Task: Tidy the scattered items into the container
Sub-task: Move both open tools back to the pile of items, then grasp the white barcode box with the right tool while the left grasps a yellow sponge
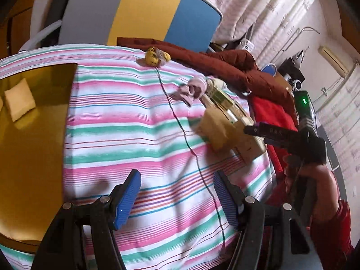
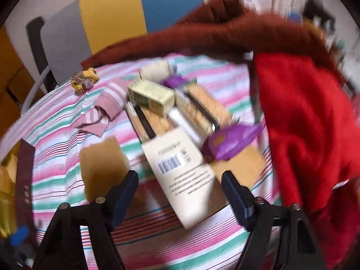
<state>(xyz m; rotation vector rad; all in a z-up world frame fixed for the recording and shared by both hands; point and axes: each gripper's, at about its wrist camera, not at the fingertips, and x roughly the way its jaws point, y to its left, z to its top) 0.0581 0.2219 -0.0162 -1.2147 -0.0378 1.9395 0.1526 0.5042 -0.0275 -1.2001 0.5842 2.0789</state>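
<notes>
A yellow container (image 1: 33, 157) stands at the left on the striped cloth, with one tan pad (image 1: 19, 100) inside. My left gripper (image 1: 177, 177) hangs open over bare cloth, nothing between its blue pads. A second tan pad (image 1: 216, 130) (image 2: 101, 164) lies by a heap of boxes. My right gripper (image 2: 180, 176) (image 1: 254, 130) is open above a white barcode box (image 2: 191, 191), its pads clear of it. A purple packet (image 2: 227, 141), a green box (image 2: 153, 96), a pink striped sock (image 2: 108, 105) and a yellow scrunchie (image 2: 85, 79) lie scattered beyond.
A red garment (image 2: 303, 123) and a brown one (image 2: 225, 33) are piled along the right and far side. A thin dark cord (image 1: 180, 123) runs across the cloth. A grey, yellow and blue chair back (image 1: 144, 13) stands behind. A red-sleeved hand (image 1: 315, 180) holds the right gripper.
</notes>
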